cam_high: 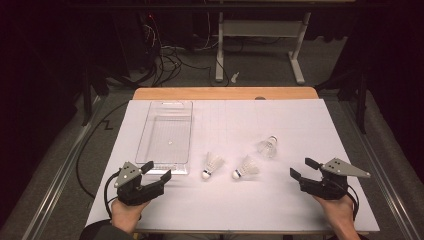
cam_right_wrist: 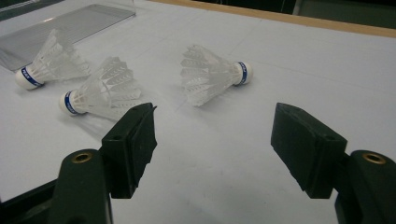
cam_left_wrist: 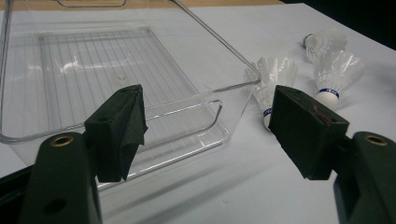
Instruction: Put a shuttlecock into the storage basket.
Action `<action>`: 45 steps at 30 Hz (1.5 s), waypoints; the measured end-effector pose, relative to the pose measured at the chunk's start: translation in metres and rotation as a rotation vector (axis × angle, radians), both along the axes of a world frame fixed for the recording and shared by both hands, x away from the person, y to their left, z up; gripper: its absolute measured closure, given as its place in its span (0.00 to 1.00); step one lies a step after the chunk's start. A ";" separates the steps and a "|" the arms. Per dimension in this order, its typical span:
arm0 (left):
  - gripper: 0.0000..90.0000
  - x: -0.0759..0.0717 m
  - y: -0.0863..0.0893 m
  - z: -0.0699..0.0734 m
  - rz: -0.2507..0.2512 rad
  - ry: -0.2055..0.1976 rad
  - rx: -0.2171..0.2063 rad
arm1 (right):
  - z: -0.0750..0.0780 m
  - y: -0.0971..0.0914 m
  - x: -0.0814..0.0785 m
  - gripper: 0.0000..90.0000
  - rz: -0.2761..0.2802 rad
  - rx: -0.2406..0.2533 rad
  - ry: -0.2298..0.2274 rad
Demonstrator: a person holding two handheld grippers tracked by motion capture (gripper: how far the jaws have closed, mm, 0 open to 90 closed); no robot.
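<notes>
Left gripper (cam_high: 156,170): rests at the near left of the table, jaws spread wide and holding nothing, its tips just beside the near end of the clear plastic bin (cam_high: 145,134); a careless swing here could knock the light, empty bin askew. Left shuttlecock (cam_high: 212,164): lies on its side just right of the bin, cork toward the person. Middle shuttlecock (cam_high: 245,167): near it, also lying down; a pinch on the feather skirt could crush it, and a nudge would likely send it rolling. Far shuttlecock (cam_high: 268,146): apart from the others, farther back. Right gripper (cam_high: 300,169): near right, jaws fully apart and empty, pointed toward the shuttlecocks.
</notes>
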State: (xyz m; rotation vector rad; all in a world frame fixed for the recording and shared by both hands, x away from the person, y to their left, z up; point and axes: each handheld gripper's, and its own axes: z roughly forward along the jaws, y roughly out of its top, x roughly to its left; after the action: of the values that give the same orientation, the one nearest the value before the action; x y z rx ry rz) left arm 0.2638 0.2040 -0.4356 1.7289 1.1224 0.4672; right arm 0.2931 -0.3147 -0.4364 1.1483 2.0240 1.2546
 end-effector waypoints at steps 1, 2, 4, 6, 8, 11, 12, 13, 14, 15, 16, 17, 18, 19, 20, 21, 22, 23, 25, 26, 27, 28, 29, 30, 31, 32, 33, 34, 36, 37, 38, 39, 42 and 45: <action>0.31 0.000 0.000 0.000 0.001 0.002 0.000 | 0.000 0.000 0.000 0.34 0.003 -0.001 0.000; 0.31 0.000 0.000 0.000 0.001 0.003 0.001 | 0.000 0.001 0.000 0.34 0.004 -0.002 0.000; 0.30 0.000 -0.001 0.000 0.004 0.005 0.005 | 0.000 0.001 0.000 0.34 0.004 -0.003 -0.002; 0.29 0.000 0.000 0.001 0.009 0.002 -0.002 | 0.000 0.001 -0.001 0.34 0.004 -0.002 -0.003; 0.29 0.000 0.001 0.001 0.013 0.006 -0.008 | 0.001 0.000 -0.002 0.34 0.005 0.001 -0.008; 0.29 0.000 0.000 0.001 0.009 0.006 -0.003 | 0.001 0.000 -0.002 0.34 0.009 0.000 -0.008; 0.29 0.000 0.000 0.001 0.009 0.005 -0.002 | 0.000 0.001 -0.002 0.34 0.010 -0.001 -0.007; 0.29 0.000 0.000 0.001 0.008 0.004 -0.001 | 0.000 0.001 -0.002 0.34 0.012 -0.002 -0.006; 0.29 0.000 -0.001 0.001 0.008 0.003 -0.001 | 0.000 0.001 -0.002 0.34 0.012 -0.002 -0.006; 0.29 0.000 -0.001 0.001 0.007 0.002 0.000 | 0.000 0.001 -0.002 0.34 0.012 -0.002 -0.008; 0.29 0.000 -0.001 0.001 0.007 0.001 0.005 | 0.000 0.001 -0.002 0.34 0.010 0.000 -0.007; 0.29 0.000 -0.001 0.002 0.005 -0.002 0.012 | 0.001 0.001 -0.002 0.34 0.010 0.001 -0.008; 0.29 -0.001 -0.002 0.002 0.004 -0.006 0.016 | 0.001 0.000 -0.002 0.34 0.009 0.001 -0.007; 0.29 -0.001 -0.003 0.002 0.001 -0.009 0.022 | 0.001 0.000 -0.002 0.34 0.008 0.001 -0.008; 0.29 -0.001 -0.004 0.002 -0.001 -0.011 0.023 | 0.000 0.001 -0.002 0.34 0.008 0.001 -0.007; 0.29 -0.001 -0.004 0.003 -0.004 -0.011 0.025 | 0.000 0.001 -0.002 0.34 0.008 0.001 -0.008; 0.29 -0.001 -0.004 0.003 -0.007 -0.008 0.023 | 0.000 0.001 -0.002 0.34 0.009 0.001 -0.008; 0.29 0.000 -0.004 0.003 -0.010 -0.006 0.020 | 0.000 0.000 -0.002 0.34 0.007 0.001 -0.006; 0.29 0.000 -0.005 0.004 -0.013 -0.003 0.013 | 0.000 0.000 -0.002 0.34 0.007 0.001 -0.006; 0.29 0.000 -0.005 0.004 -0.015 -0.003 0.010 | 0.000 0.000 -0.002 0.34 0.007 0.001 -0.006; 0.30 0.000 -0.005 0.005 -0.017 -0.003 0.006 | 0.000 0.000 -0.002 0.34 0.006 0.002 -0.006; 0.30 0.000 -0.005 0.005 -0.019 -0.004 0.004 | 0.000 0.000 -0.002 0.34 0.006 0.003 -0.006; 0.30 0.000 -0.006 0.006 -0.022 -0.005 0.003 | 0.000 0.000 -0.002 0.34 0.005 0.003 -0.006; 0.30 0.001 -0.007 0.007 -0.026 -0.006 0.004 | 0.000 0.000 -0.002 0.34 0.005 0.002 -0.008; 0.30 0.001 -0.008 0.007 -0.029 -0.008 0.005 | 0.000 0.000 -0.002 0.34 0.004 0.002 -0.011; 0.30 0.001 -0.010 0.008 -0.033 -0.011 0.009 | 0.001 0.000 -0.002 0.35 0.004 0.003 -0.011; 0.30 0.001 -0.011 0.009 -0.037 -0.014 0.012 | 0.000 0.000 -0.002 0.35 0.004 0.003 -0.008; 0.30 0.001 -0.012 0.009 -0.043 -0.014 0.014 | 0.000 0.000 -0.002 0.35 0.004 0.003 -0.008; 0.29 0.001 -0.014 0.010 -0.051 -0.007 0.015 | 0.000 0.000 -0.002 0.35 0.004 0.002 -0.008; 0.29 0.002 -0.015 0.010 -0.056 -0.005 0.016 | 0.000 0.000 -0.002 0.35 0.005 0.002 -0.008; 0.29 0.002 -0.015 0.010 -0.061 -0.003 0.016 | 0.000 0.000 -0.002 0.35 0.004 0.003 -0.006; 0.29 0.002 -0.015 0.010 -0.066 -0.002 0.014 | 0.000 0.000 -0.002 0.35 0.005 0.001 -0.007; 0.29 0.002 -0.018 0.012 -0.090 -0.003 0.004 | 0.000 0.000 -0.002 0.35 0.005 0.001 -0.008; 0.29 0.003 -0.023 0.013 -0.111 -0.001 0.002 | 0.000 0.000 -0.002 0.35 0.005 0.001 -0.006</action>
State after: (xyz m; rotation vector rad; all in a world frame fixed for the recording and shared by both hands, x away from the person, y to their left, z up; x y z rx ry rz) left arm 0.2672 0.1810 -0.4229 1.7818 1.0198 0.4006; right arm 0.2911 -0.3144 -0.4362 1.1396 2.0230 1.2607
